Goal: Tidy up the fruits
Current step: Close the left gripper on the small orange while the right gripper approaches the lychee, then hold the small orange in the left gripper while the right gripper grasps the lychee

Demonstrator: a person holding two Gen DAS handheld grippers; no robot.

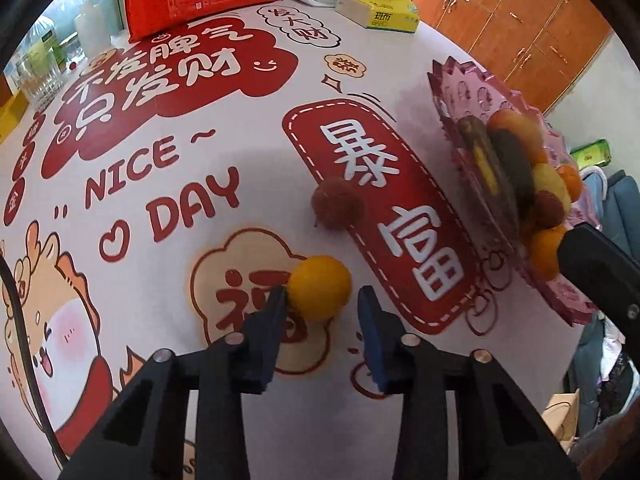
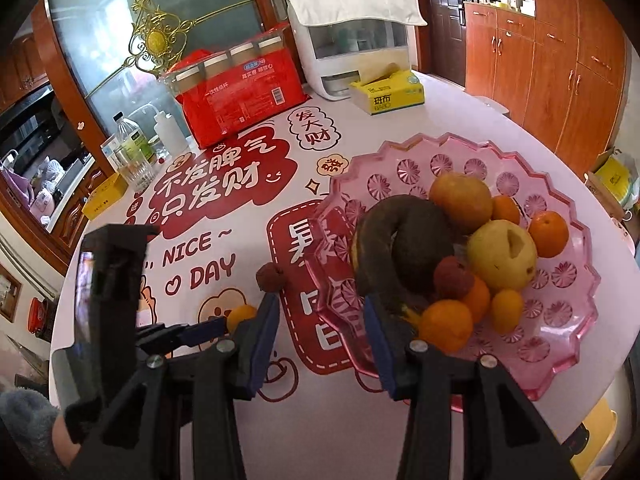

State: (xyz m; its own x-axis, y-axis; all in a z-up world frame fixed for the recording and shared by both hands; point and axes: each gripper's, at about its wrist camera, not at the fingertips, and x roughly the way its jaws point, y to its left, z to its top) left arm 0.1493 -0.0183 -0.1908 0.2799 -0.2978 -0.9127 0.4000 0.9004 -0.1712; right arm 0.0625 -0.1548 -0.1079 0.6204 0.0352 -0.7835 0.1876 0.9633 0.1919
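The left gripper stands wide open around a small yellow-orange citrus fruit on the printed tablecloth; its left finger touches the fruit's side, while the right finger stands clear with a gap, so nothing is held yet; the right gripper is likewise spread open and empty, hovering at the near rim of the pink glass fruit plate. That plate already carries a blackened banana, a pear, several oranges and a lychee; another lychee lies loose on the cloth, between the citrus and the plate.

The risks, as I judge them: the fruit is round and sits off-centre in the jaws, so closing may nudge it sideways and send it rolling before both fingers bear on it; too shallow a grip near the fingertips could let it squirt forward toward the loose lychee; and the heap on the plate looks crowded at its near side, so a fruit dropped there could roll off the rim or dislodge a neighbour.
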